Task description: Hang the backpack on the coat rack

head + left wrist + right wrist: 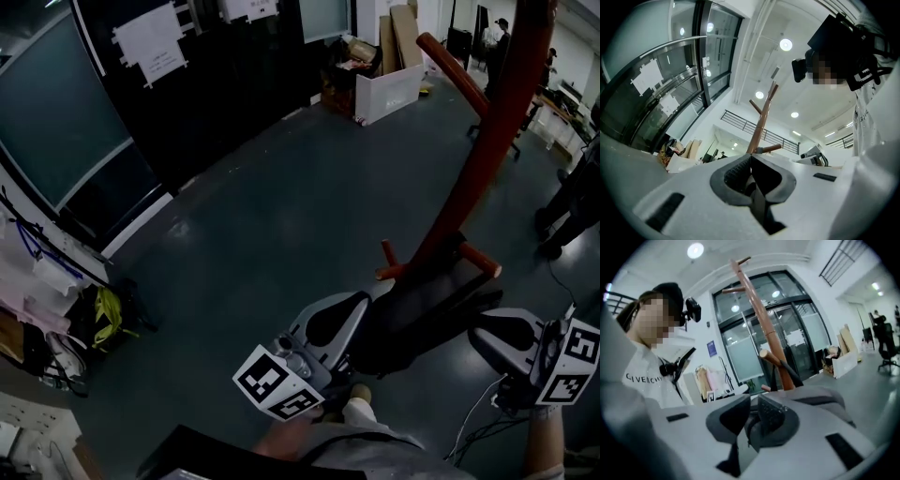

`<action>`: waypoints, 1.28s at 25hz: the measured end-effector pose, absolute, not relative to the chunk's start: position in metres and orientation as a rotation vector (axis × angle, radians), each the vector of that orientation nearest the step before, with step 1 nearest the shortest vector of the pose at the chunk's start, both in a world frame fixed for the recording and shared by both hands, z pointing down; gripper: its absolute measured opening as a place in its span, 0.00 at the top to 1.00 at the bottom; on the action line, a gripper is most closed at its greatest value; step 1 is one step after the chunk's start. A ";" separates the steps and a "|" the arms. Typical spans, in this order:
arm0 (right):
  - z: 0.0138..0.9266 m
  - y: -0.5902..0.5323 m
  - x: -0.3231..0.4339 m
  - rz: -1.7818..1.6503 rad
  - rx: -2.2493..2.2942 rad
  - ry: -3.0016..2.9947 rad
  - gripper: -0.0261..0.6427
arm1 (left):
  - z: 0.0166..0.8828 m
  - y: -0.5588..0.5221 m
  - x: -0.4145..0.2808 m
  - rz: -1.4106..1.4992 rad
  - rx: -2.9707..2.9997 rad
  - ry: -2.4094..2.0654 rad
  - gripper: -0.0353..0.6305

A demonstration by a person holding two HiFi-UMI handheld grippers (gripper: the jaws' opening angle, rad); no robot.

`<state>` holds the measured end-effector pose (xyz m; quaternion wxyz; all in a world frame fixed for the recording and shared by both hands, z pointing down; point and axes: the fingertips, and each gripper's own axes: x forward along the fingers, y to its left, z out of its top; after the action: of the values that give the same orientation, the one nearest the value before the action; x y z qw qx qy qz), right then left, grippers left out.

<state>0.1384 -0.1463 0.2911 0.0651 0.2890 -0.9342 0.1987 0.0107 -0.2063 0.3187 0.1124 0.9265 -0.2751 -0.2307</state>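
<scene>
Backpack at rack foot; both tongs clenched, empty.
Head view: the backpack (422, 323) lay dark at the foot of the rack (487, 141), between the left tongs (359, 302) and right tongs (480, 336); whether on a peg or the floor could not be told. A white box (389, 94) stood well apart, contents not discernible. Left gripper view: jaws met, nothing between. Right gripper view: jaws all but met, nothing between; a black strap (787, 373) ran beside the pole. Risk: unheld, a shallow-seated strap could slip off.
</scene>
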 end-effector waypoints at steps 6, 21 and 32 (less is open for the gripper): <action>0.298 -0.107 0.121 0.485 1.086 -2.882 0.92 | 0.317 -0.179 0.002 -0.664 2.731 -0.776 0.93; 0.306 -0.042 0.114 0.349 1.495 -2.739 0.92 | 0.343 -0.115 -0.008 -0.606 2.693 -0.728 0.93; 0.318 -0.016 0.117 0.399 1.512 -2.775 0.92 | 0.354 -0.087 -0.011 -0.538 2.689 -0.763 0.93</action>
<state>0.1173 -0.0162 0.3180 -0.0221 0.4746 -0.8710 0.1252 -0.0111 -0.0872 0.3545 0.1469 0.9344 -0.2651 -0.1870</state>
